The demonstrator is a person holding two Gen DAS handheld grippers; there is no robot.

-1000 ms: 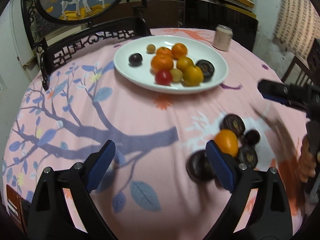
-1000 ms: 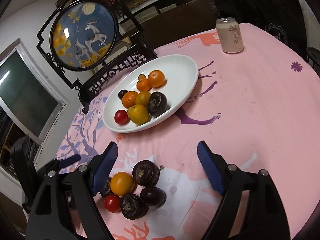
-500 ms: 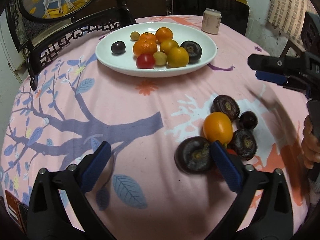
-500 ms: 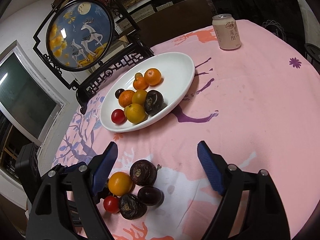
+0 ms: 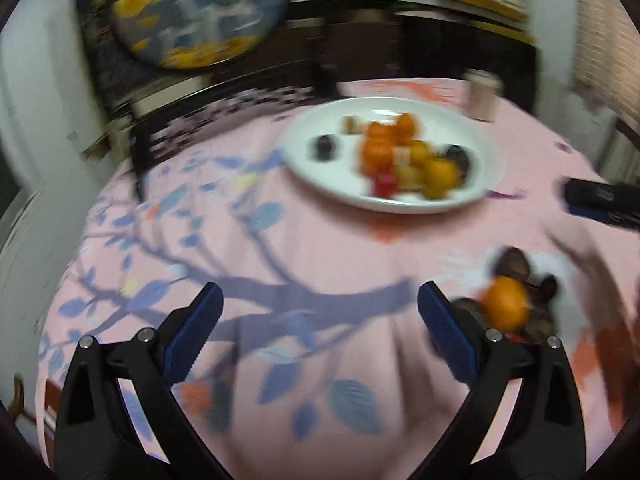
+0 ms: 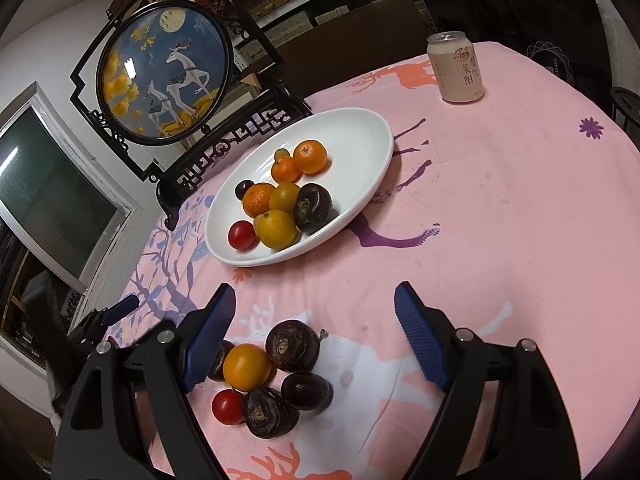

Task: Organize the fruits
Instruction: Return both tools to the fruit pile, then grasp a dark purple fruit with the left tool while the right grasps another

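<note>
A white plate [image 6: 360, 140] holds several oranges, dark fruits and a red tomato; it also shows blurred in the left wrist view [image 5: 476, 140]. On the pink tablecloth lies a loose pile: an orange [image 6: 247, 367], a red tomato [image 6: 228, 407] and dark fruits [image 6: 292, 345]. My right gripper [image 6: 316, 344] is open and empty just above the pile, the fruits near its left finger. My left gripper [image 5: 320, 332] is open and empty over bare cloth, the pile's orange [image 5: 505, 307] beyond its right finger.
A drink can [image 6: 456, 68] stands at the table's far side. A round deer-picture screen on a black carved stand [image 6: 168, 76] sits behind the plate. The left gripper's tip [image 6: 120, 308] shows at left in the right wrist view.
The left wrist view has swung, now blurred, so the fruit pile sits farther right of the left gripper. The right gripper has barely moved. Both stay open.
</note>
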